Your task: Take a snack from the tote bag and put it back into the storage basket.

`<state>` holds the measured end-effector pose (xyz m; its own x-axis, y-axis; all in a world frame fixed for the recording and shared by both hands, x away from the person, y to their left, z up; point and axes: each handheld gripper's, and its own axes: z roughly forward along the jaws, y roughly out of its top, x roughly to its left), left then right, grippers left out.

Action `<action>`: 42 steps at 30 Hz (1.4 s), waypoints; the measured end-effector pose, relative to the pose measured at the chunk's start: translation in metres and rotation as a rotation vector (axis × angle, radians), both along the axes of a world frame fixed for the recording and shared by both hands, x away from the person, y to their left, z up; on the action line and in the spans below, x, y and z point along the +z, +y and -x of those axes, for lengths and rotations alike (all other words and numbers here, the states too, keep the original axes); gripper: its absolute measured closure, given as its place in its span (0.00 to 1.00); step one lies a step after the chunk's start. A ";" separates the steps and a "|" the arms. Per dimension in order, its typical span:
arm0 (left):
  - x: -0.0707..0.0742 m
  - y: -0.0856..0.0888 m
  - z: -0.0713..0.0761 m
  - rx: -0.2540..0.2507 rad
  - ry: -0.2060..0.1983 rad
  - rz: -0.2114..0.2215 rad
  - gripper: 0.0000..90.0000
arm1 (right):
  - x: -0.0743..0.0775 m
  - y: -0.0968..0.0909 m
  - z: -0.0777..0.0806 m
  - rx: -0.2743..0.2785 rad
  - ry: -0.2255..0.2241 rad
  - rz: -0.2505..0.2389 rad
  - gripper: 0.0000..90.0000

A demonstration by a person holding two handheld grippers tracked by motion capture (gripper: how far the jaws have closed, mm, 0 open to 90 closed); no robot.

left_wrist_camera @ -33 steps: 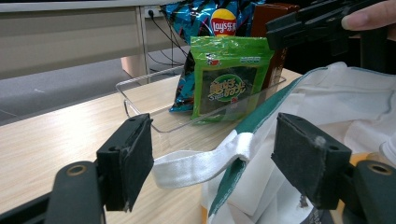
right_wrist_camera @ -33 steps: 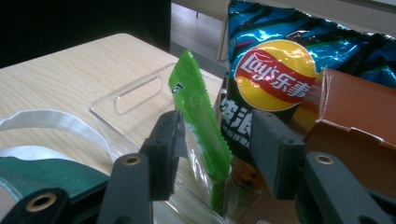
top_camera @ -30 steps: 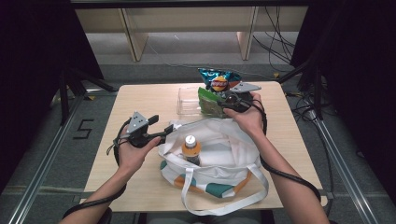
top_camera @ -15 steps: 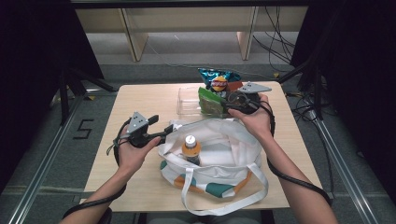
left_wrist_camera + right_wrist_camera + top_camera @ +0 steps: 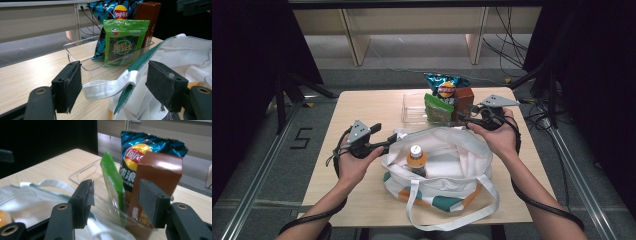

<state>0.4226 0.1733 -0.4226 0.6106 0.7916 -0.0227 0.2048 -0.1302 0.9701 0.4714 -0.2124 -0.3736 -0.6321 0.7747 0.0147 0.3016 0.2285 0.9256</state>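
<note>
A white tote bag [image 5: 447, 160] with green and orange trim lies open mid-table, an orange-capped bottle [image 5: 416, 155] standing inside. My left gripper [image 5: 394, 137] sits at the bag's left rim, open, with the white strap [image 5: 105, 87] hanging loose between its pads. Behind the bag my right gripper [image 5: 464, 120] is at the clear tray [image 5: 412, 107]. Its jaws have just been opening and grip nothing. In the tray stand a green packet [image 5: 112, 180], a brown box [image 5: 157, 172] and a blue chips bag [image 5: 140, 145], just beyond the right gripper [image 5: 115, 192].
The tray's left half [image 5: 75, 50] has no items in it. Bare wooden tabletop [image 5: 362, 107] lies left of the tray and in front of the bag. Cables trail off the table's right side, and shelving legs stand on the floor behind.
My right gripper has moved from the bag's far rim back and right toward the tray, rising a little, with its jaws wider. The left gripper and bag stayed put.
</note>
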 end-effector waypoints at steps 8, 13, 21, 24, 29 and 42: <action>-0.001 0.000 0.000 0.001 0.004 0.007 0.30 | -0.008 -0.016 0.021 0.000 -0.006 -0.024 0.51; -0.001 0.001 0.000 0.003 0.000 0.007 0.30 | -0.010 -0.025 0.036 -0.011 -0.012 -0.028 0.51; -0.003 0.003 -0.001 0.003 0.001 0.010 0.30 | -0.019 -0.034 0.059 -0.029 -0.028 -0.050 0.51; -0.002 0.004 -0.002 0.004 -0.002 0.007 0.30 | -0.024 -0.037 0.064 -0.033 -0.028 -0.058 0.50; -0.002 0.003 -0.001 0.005 -0.001 0.005 0.30 | -0.029 -0.040 0.070 -0.038 -0.022 -0.051 0.50; 0.000 0.004 -0.001 0.002 -0.002 0.025 0.30 | -0.029 -0.046 0.078 -0.074 -0.006 -0.084 0.49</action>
